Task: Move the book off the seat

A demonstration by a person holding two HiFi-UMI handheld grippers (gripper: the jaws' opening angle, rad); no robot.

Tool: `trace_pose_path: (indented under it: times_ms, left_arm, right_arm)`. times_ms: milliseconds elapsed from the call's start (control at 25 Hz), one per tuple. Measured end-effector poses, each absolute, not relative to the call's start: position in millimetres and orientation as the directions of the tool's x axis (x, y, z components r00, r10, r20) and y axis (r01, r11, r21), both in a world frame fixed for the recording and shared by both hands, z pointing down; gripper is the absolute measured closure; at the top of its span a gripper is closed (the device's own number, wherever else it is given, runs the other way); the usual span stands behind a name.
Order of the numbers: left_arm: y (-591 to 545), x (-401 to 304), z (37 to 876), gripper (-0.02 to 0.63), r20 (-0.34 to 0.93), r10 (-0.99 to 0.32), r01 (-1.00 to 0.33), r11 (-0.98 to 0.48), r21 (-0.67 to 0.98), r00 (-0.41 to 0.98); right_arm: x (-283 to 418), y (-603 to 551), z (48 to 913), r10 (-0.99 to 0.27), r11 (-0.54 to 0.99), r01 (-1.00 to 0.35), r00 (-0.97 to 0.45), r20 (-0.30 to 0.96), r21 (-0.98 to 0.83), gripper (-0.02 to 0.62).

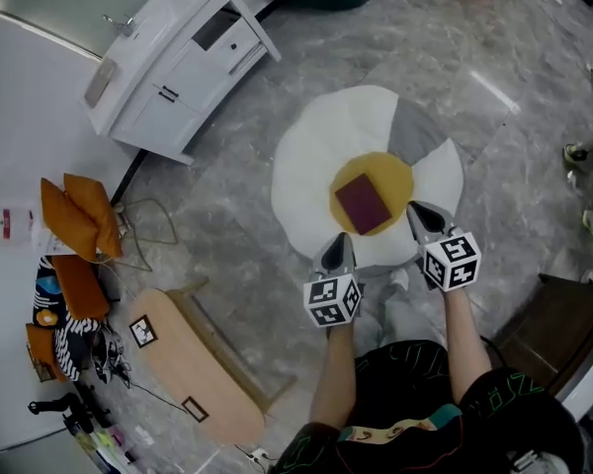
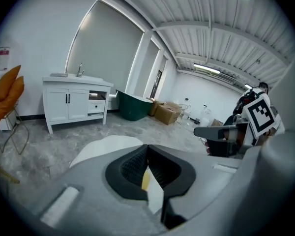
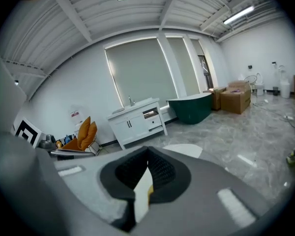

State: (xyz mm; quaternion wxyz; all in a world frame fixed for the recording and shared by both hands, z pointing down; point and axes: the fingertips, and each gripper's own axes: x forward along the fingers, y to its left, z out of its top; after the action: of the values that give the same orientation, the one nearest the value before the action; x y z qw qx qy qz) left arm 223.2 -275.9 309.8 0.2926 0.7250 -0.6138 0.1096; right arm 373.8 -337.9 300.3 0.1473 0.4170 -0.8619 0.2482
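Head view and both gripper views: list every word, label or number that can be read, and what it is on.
No text can be read anywhere.
Red-and-white notice on the wall: too small to read.
Cubes on the left gripper and right gripper: square markers only, no letters.
Book: no print shows.

Over seat: open; only the book (image 1: pixel 361 203) lies on the seat (image 1: pixel 306 166).
Far side: bare floor (image 1: pixel 376 38).
Left: cabinet (image 1: pixel 173 62) far, wooden bench (image 1: pixel 193 363) near; both well apart from seat.
Right: shoe (image 1: pixel 576 154) at edge; dark furniture (image 1: pixel 563 334) near.

A white sink cabinet (image 1: pixel 178 57) and dark-green tub (image 3: pixel 189 109) stand on grey marbled floor (image 1: pixel 514 166) under strip lights (image 3: pixel 238 14).
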Motion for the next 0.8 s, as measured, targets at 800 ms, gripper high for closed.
trace_pose_path:
  times_ms: [800]
  left_arm:
    - [-291, 209, 594, 0.594, 0.686, -0.647, -0.899, 0.002, 0.438, 0.333]
  right_arm:
    - [332, -332, 574, -0.387, 0.580, -0.763, -0.565, 0.728, -0.284, 0.592]
